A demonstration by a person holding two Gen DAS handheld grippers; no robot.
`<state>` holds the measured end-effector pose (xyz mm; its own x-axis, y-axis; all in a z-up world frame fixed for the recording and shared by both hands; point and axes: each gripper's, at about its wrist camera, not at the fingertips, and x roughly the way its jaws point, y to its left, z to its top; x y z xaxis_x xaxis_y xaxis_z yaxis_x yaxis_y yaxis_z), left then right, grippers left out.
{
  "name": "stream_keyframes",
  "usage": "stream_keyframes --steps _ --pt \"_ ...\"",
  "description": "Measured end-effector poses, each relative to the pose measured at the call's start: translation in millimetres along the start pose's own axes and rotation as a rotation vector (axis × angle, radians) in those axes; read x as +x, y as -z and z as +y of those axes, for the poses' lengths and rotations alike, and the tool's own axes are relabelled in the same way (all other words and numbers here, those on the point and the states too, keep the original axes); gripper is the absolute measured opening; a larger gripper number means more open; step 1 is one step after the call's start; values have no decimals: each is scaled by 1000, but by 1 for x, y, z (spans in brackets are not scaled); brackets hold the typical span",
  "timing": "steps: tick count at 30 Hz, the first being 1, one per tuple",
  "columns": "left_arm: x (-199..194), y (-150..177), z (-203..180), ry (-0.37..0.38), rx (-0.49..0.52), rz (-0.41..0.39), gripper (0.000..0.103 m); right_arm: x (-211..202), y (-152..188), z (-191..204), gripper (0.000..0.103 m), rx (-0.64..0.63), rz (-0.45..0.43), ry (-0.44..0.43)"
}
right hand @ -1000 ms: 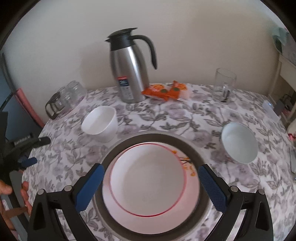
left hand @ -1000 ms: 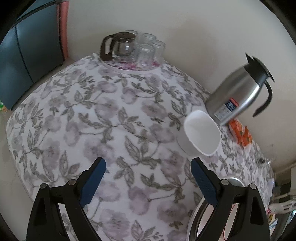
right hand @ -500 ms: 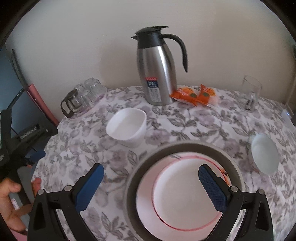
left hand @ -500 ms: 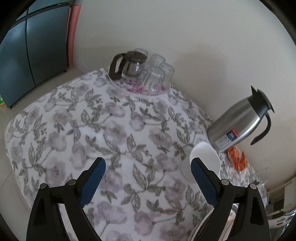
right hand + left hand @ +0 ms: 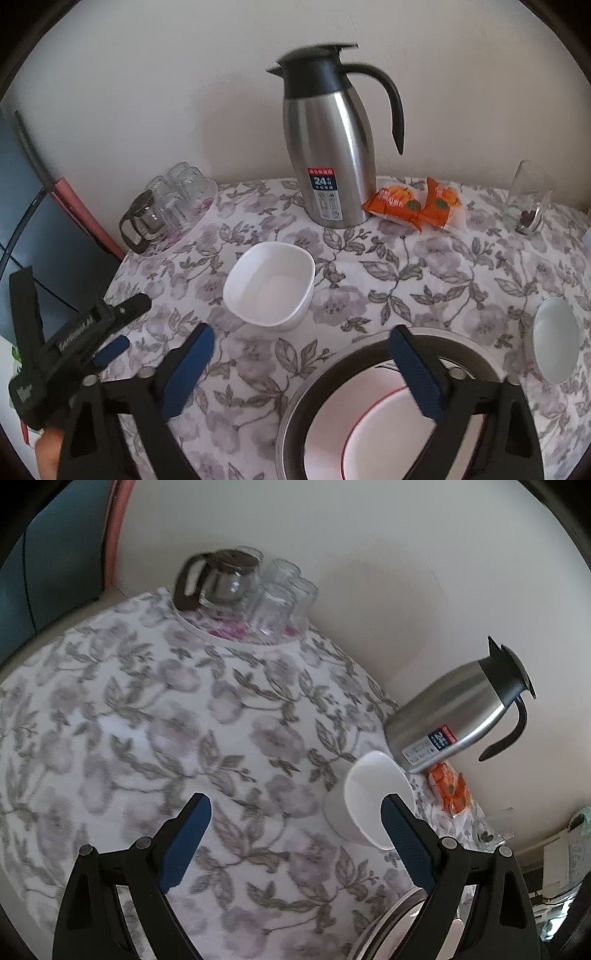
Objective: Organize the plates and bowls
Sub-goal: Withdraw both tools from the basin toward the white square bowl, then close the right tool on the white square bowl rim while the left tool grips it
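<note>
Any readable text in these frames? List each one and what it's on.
"24": large white numerals on the dark label of the stainless steel carafe.
Red band above the numerals and the fine print below: too small to read.
White lettering on the black body of the left gripper: blurred, unreadable.
Print on the orange snack packets: unreadable.

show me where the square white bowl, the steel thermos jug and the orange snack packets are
square white bowl (image 5: 269, 286): right wrist view, inner floor of the bowl.
steel thermos jug (image 5: 328, 147): right wrist view, middle of its steel body.
orange snack packets (image 5: 413, 203): right wrist view, between the two wrappers' fronts.
</note>
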<state>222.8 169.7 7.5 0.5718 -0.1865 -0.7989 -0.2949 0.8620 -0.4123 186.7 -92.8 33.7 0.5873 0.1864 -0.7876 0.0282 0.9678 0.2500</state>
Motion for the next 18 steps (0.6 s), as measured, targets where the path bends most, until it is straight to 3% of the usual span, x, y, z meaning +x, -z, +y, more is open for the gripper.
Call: stream_keyframes --steps 5,7,18 --pt "23 1 -14 18 17 32 89 24 -7 -1 76 25 38 12" --pt "30 0 -17 23 22 36 78 34 -10 -1 71 24 54 18" --pt "78 -3 -24 62 42 76 52 94 -19 10 44 2 133 51"
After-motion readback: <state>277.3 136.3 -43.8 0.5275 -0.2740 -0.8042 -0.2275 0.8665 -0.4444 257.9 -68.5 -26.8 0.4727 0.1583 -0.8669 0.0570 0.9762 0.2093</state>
